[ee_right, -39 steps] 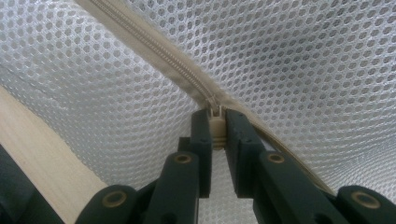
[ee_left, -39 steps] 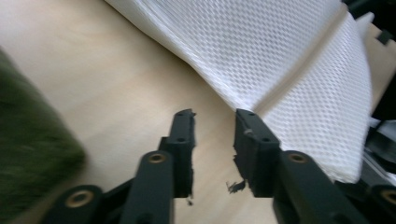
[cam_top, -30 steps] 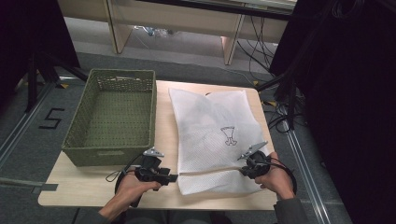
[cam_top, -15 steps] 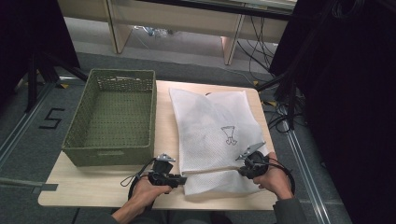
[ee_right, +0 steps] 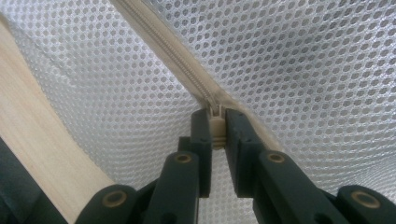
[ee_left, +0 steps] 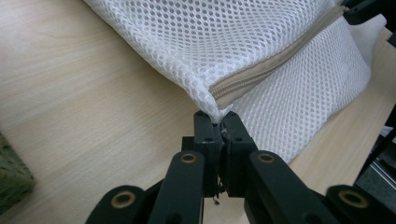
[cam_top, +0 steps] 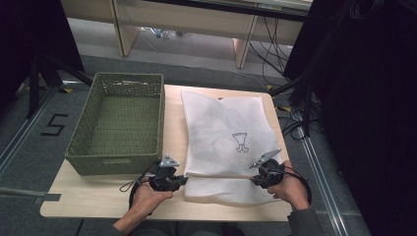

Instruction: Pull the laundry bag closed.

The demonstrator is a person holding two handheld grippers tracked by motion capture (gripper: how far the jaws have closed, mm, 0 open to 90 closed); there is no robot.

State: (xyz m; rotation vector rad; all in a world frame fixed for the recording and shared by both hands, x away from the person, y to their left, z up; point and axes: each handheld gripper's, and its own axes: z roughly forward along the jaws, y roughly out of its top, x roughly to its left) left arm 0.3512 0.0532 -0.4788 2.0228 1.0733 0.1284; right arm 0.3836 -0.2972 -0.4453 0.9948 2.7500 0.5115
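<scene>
A white mesh laundry bag (cam_top: 226, 128) lies flat on the wooden table (cam_top: 93, 199), with a beige zipper running across its near end. My left gripper (cam_top: 185, 180) is at the bag's near left corner. In the left gripper view my left gripper (ee_left: 219, 122) is shut on that corner of the mesh bag (ee_left: 243, 42), just past the end of the zipper (ee_left: 266, 70). My right gripper (cam_top: 253, 179) is at the zipper's right end. In the right gripper view my right gripper (ee_right: 215, 114) is shut on the beige zipper pull (ee_right: 215, 131), with the closed zipper (ee_right: 159, 46) stretching away.
A green woven basket (cam_top: 113, 164) stands empty on the table's left half, close to my left hand. A black clip-shaped print (cam_top: 240, 141) marks the bag. Dark cables and stands crowd the floor at the right; the table's near edge is just behind both hands.
My left gripper has shifted right to the bag's near left corner and holds it. The right gripper has stayed at the zipper's right end.
</scene>
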